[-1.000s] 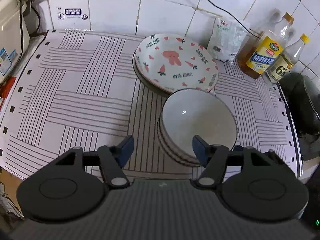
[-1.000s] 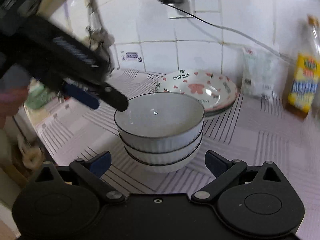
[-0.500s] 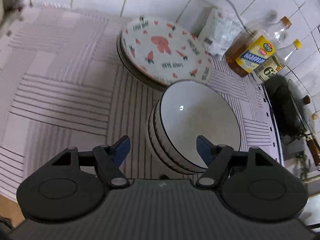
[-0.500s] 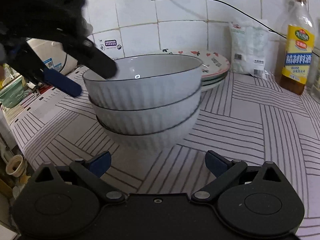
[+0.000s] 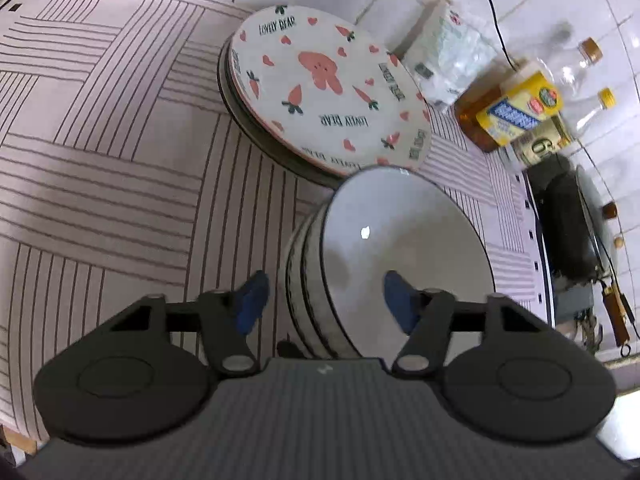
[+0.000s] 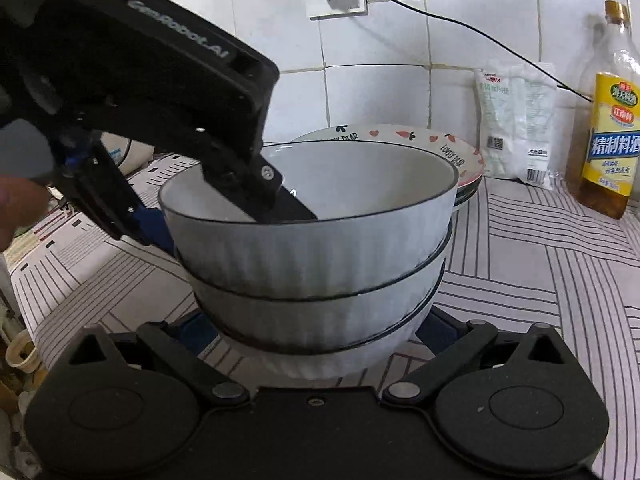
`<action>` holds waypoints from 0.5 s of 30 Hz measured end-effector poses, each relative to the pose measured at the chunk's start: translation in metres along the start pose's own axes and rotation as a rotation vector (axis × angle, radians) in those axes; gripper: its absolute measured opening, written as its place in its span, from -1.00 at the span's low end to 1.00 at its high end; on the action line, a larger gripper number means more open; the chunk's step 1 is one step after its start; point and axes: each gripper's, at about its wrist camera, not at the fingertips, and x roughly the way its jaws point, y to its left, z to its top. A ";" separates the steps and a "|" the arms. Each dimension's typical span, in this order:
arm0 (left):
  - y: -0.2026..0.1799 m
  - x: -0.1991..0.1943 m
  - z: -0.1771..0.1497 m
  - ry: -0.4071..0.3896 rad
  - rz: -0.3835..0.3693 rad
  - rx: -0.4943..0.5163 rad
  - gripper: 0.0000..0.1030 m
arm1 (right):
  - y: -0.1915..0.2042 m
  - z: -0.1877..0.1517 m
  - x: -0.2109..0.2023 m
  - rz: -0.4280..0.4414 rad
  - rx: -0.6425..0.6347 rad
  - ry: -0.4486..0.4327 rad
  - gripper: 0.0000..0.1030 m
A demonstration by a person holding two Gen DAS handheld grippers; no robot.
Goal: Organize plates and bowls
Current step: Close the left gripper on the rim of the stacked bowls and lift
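Both of your tools have dropped closer to the stack of bowls point(image 6: 312, 248) than a second ago, and the bowls now fill much more of each view. Your left tool point(image 5: 324, 300) straddles the near wall of the top bowl point(image 5: 404, 240), one finger outside the rim and one inside, and its jaws are closing with that wall between them; the pads do not look pressed on it yet. Your right tool point(image 6: 316, 330) sits released, fingers spread to either side of the stack's base, gripping nothing.

The bowls stand just in front of the stacked plates point(image 5: 328, 92), almost touching them. To lift cleanly, I would seat the left fingers deeper over the rim before clamping, and raise straight up so the ribbed bowls beneath stay put.

The tabletop point(image 5: 100, 160) wears a pale cloth with dark line blocks. Beyond the plates, against the white tiled wall point(image 6: 400, 20), rest a white packet point(image 6: 516, 120) and oil bottles point(image 5: 516, 108).
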 end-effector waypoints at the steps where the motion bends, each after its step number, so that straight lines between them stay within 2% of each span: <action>1: 0.001 0.000 0.001 -0.004 0.000 0.002 -0.01 | -0.001 0.000 0.001 0.008 -0.001 -0.003 1.00; 5: 0.000 0.009 0.001 0.007 0.018 0.031 -0.14 | -0.005 -0.001 0.002 0.039 0.011 -0.003 1.00; 10: -0.001 0.007 -0.002 -0.005 0.028 0.015 -0.14 | -0.002 0.000 0.002 0.031 -0.007 0.012 1.00; 15: -0.012 0.003 -0.004 0.021 0.084 0.032 -0.14 | -0.002 0.006 0.005 0.040 -0.005 0.050 0.99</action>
